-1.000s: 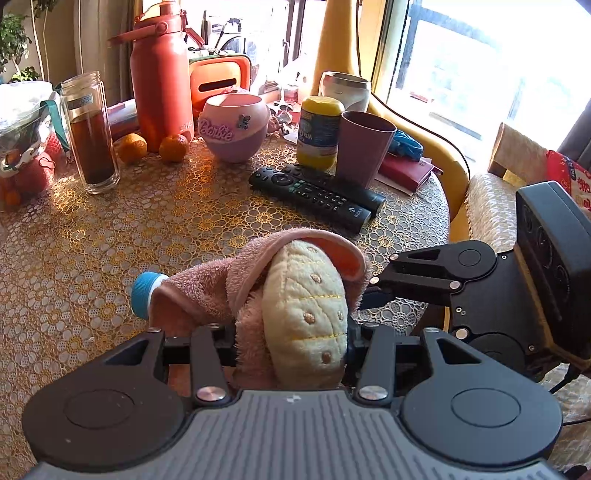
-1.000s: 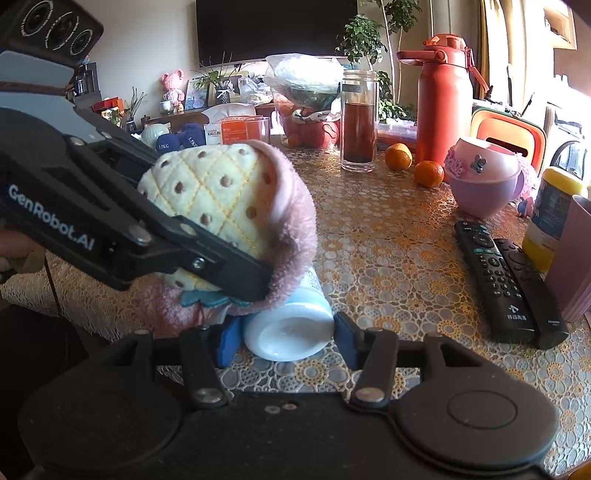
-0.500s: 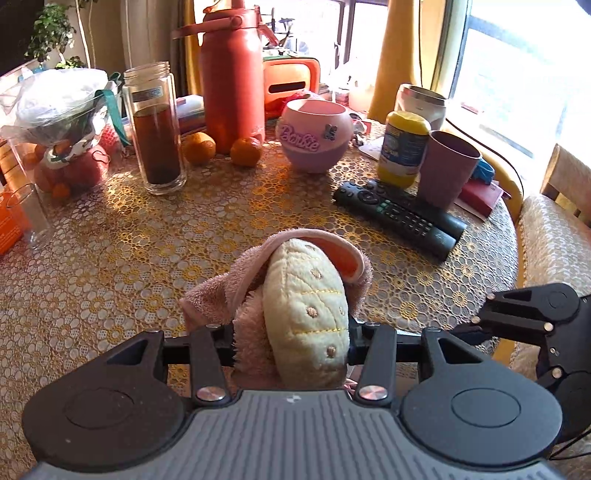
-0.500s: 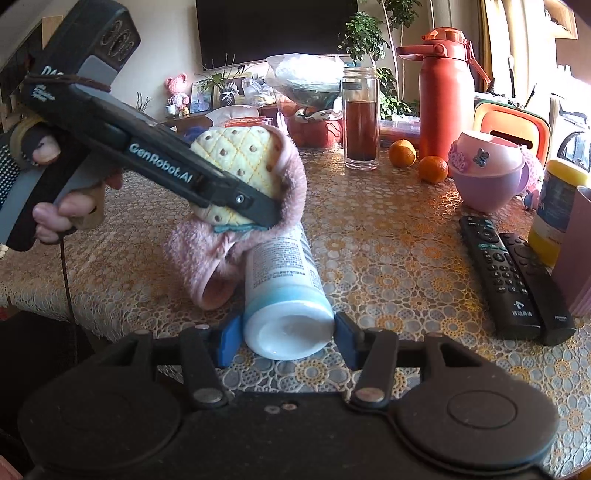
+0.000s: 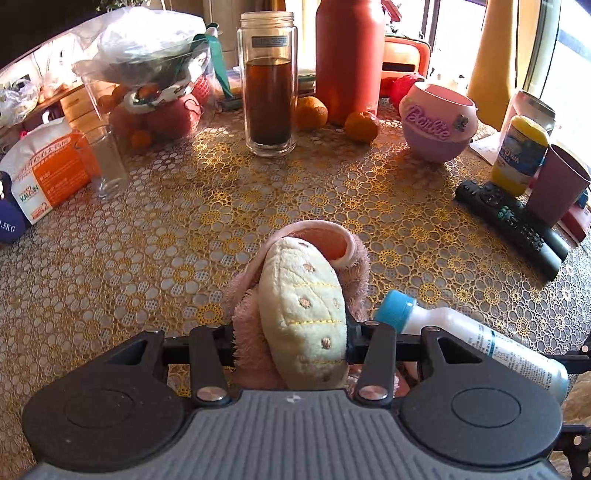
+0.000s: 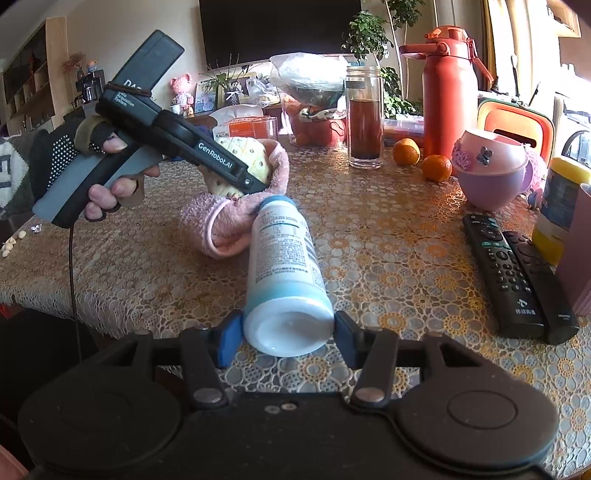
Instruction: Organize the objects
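Sunlit round table [image 5: 155, 258] under a gold lace-pattern cloth, dark TV [image 6: 280, 29] far behind. Left gripper [image 5: 291, 339] clamps the fuzzy pink slipper with its cream quilted toy [image 5: 306, 314], just above the cloth; right gripper [image 6: 288, 328] grasps the white blue-capped bottle [image 6: 284, 266] beside it. Two black remotes [image 6: 517, 280] lie right, a tall glass jar of brown liquid [image 5: 269, 99] far.

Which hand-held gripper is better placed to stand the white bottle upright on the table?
Right. Its hand-held gripper already clamps the base of the lying bottle. The left hand-held gripper is busy, shut on the slipper.
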